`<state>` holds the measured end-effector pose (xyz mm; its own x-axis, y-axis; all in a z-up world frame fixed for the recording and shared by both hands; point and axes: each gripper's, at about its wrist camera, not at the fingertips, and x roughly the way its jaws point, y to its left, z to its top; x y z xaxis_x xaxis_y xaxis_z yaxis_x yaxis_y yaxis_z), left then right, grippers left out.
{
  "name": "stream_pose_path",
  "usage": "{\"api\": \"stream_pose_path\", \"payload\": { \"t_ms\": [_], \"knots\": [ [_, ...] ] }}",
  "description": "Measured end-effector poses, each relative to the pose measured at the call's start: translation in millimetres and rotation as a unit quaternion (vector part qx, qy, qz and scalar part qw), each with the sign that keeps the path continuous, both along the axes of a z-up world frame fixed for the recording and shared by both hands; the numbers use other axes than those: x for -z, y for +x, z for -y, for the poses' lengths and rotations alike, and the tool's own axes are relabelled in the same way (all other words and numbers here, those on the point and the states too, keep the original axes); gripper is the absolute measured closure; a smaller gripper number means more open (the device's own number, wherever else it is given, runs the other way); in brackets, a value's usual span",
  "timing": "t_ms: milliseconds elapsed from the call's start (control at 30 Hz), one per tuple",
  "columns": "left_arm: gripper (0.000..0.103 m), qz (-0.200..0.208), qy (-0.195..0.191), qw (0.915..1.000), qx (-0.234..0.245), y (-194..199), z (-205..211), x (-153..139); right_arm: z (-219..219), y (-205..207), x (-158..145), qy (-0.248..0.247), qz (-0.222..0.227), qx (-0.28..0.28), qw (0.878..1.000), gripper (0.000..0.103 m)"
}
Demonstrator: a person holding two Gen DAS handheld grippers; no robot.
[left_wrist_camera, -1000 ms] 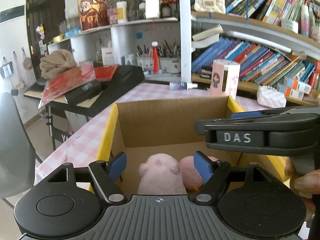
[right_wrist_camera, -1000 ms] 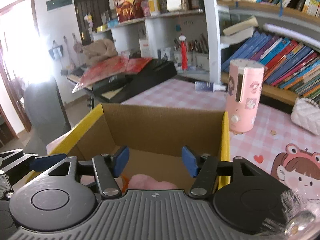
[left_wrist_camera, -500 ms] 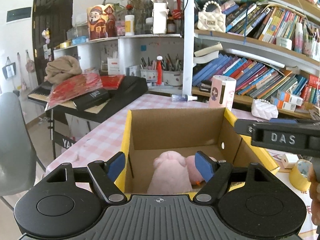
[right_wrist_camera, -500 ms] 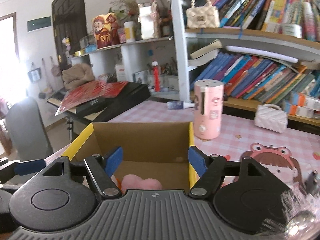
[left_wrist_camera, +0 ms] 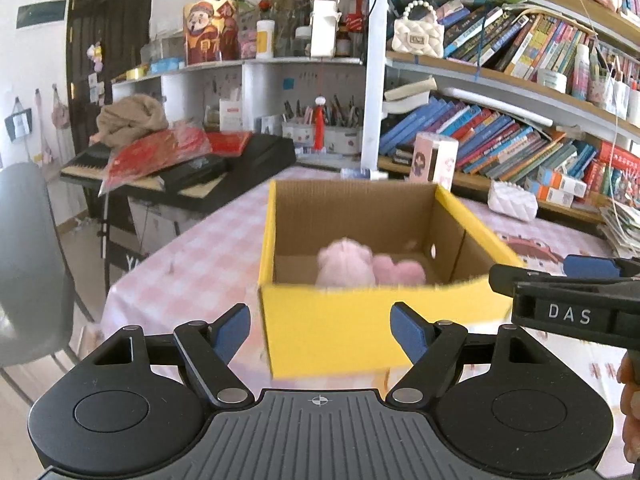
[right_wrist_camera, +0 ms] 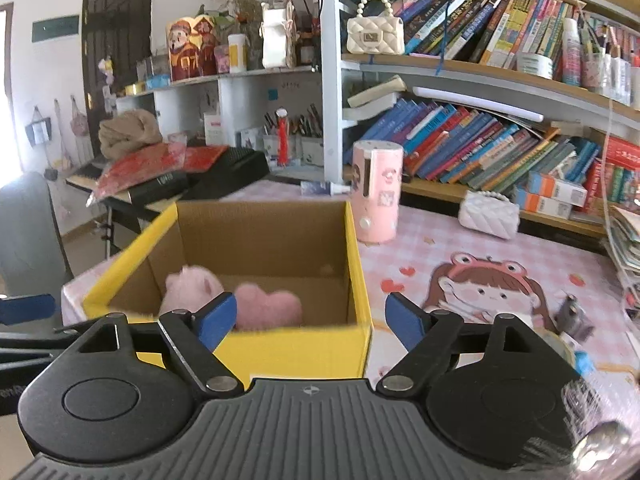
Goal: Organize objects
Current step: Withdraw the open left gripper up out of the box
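Note:
A yellow cardboard box (left_wrist_camera: 360,324) (right_wrist_camera: 296,352) stands open on the pink checked table. Two pink plush toys lie inside it, a round one (left_wrist_camera: 344,266) (right_wrist_camera: 190,290) and a heart-shaped one (left_wrist_camera: 400,272) (right_wrist_camera: 268,306). My left gripper (left_wrist_camera: 322,332) is open and empty in front of the box's near wall. My right gripper (right_wrist_camera: 310,318) hangs above the near right corner of the box, its jaws opening with nothing held between them. In the left wrist view the right gripper (left_wrist_camera: 576,280) shows from the side at the right edge, with a hand (left_wrist_camera: 630,408) under it.
A pink cylinder container (right_wrist_camera: 376,192) and a white quilted purse (right_wrist_camera: 488,214) stand behind the box. Small items, among them a tape roll (right_wrist_camera: 560,340), lie at the right. A bookshelf (right_wrist_camera: 500,148) lines the back. A keyboard (left_wrist_camera: 192,172) and a grey chair (left_wrist_camera: 28,264) stand left.
Both grippers pulled back from the box, so its yellow front wall now shows. The right gripper's jaws spread wider. The plush toys stayed inside.

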<state>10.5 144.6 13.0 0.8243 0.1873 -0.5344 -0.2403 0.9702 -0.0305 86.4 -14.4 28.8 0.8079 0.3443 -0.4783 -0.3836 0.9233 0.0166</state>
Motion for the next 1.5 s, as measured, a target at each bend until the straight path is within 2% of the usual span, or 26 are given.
{"api": "stream_pose_path", "payload": {
  "t_ms": [67,233,500,667,1100,1500],
  "knots": [
    [0.020,-0.007,-0.003,1.0000,-0.001,-12,1,4,1,-11,5,-0.011,-0.006,0.006,1.000,0.019],
    [0.019,-0.024,-0.008,0.9997,-0.005,-36,0,11,3,-42,20,-0.031,-0.023,0.010,0.999,0.018],
    [0.017,-0.048,-0.004,0.9988,0.002,-61,5,19,8,-73,31,-0.037,-0.042,0.022,0.998,0.017],
    [0.014,-0.062,0.000,0.9979,0.015,-70,12,24,11,-86,37,-0.041,-0.055,0.033,0.997,0.012],
    [0.012,-0.075,0.008,0.9941,0.078,-70,39,29,35,-108,47,-0.057,-0.075,0.079,0.992,0.008],
    [0.012,-0.076,0.009,0.9838,0.162,-50,87,33,87,-115,49,-0.062,-0.084,0.161,0.981,0.007]
  ]
}}
